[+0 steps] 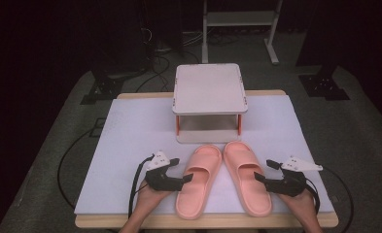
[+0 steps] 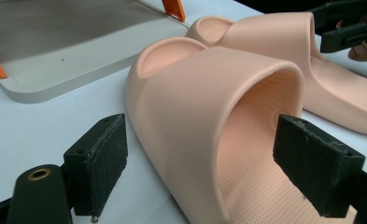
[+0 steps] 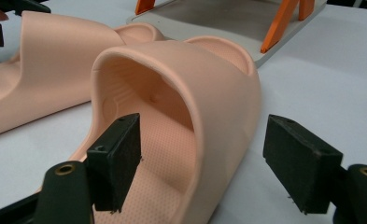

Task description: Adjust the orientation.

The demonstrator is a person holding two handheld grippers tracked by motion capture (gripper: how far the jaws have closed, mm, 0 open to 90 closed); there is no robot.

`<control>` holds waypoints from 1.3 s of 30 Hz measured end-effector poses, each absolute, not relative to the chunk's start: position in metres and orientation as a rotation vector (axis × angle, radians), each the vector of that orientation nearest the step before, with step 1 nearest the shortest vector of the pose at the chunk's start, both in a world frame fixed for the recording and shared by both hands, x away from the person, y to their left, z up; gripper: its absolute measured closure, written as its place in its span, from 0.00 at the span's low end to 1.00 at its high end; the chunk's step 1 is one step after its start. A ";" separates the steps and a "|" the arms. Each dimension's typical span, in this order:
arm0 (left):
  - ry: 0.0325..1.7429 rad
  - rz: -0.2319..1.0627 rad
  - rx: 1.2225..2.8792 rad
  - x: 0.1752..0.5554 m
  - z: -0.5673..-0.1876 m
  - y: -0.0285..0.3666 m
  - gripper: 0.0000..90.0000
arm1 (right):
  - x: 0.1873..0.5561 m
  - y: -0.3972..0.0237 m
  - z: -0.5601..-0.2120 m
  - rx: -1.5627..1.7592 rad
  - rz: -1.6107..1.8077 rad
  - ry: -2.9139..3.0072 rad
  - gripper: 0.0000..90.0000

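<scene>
White padding covers the table [image 1: 130, 126]; at upper centre of the frame stands a two-tier rack [image 1: 209, 90] with orange posts, both tiers bare. Two peach slippers, smooth with dimpled footbeds, lie side by side below it. Left tongs [image 1: 187, 177] straddle the left slipper [image 1: 198, 179] strap, jaws apart; right tongs [image 1: 260, 178] likewise gape around the right slipper [image 1: 244, 177] strap.

Peach-pink slippers [image 1: 225, 177], dotted insoles; pale rack [image 1: 209, 90], seemingly orange-legged.
</scene>
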State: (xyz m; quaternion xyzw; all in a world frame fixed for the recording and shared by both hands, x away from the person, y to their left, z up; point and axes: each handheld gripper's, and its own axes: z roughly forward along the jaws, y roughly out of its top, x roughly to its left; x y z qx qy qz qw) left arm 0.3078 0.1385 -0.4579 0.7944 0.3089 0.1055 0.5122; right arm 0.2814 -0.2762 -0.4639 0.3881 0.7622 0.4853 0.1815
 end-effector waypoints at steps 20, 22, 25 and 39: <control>0.793 0.314 1.980 0.317 -0.467 0.125 0.39 | 0.299 -0.265 -0.467 1.124 1.327 2.170 0.43; 0.793 0.309 1.984 0.317 -0.467 0.125 0.41 | 0.299 -0.265 -0.467 1.124 1.325 2.167 0.46; 0.796 0.310 1.988 0.318 -0.468 0.124 0.46 | 0.299 -0.263 -0.467 1.113 1.312 2.160 0.50; 0.809 0.320 1.988 0.321 -0.470 0.123 0.59 | 0.300 -0.259 -0.467 1.114 1.245 2.138 0.68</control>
